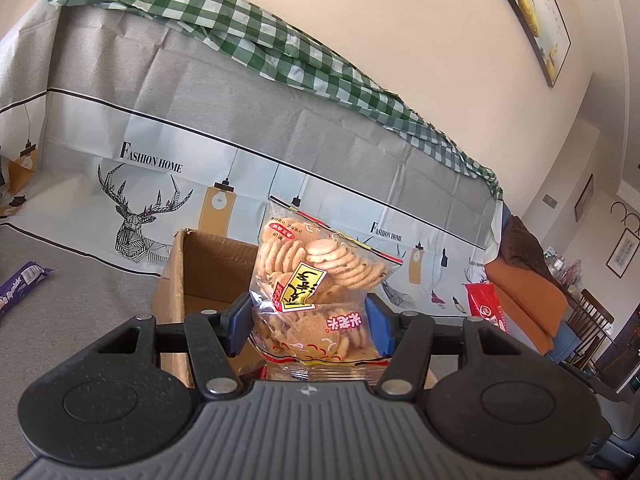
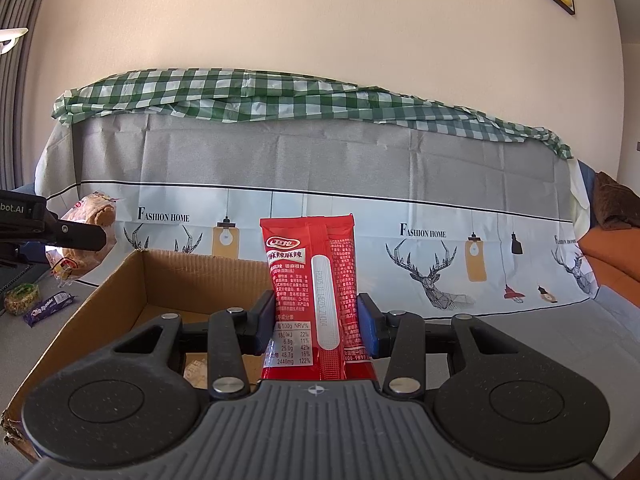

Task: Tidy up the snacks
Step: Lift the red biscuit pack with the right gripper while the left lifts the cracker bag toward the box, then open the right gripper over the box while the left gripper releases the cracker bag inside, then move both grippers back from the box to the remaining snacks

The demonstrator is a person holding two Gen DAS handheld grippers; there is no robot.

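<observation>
My left gripper is shut on a clear bag of round rice crackers, held upright above the open cardboard box. The same bag and the left gripper show at the far left of the right wrist view. My right gripper is shut on a red snack packet, held upright over the box. The red packet also shows in the left wrist view. A small pale packet lies on the box floor.
A purple snack bar lies on the grey cover left of the box; it also shows in the right wrist view beside a green-yellow packet. A covered sofa back with a green checked cloth stands behind.
</observation>
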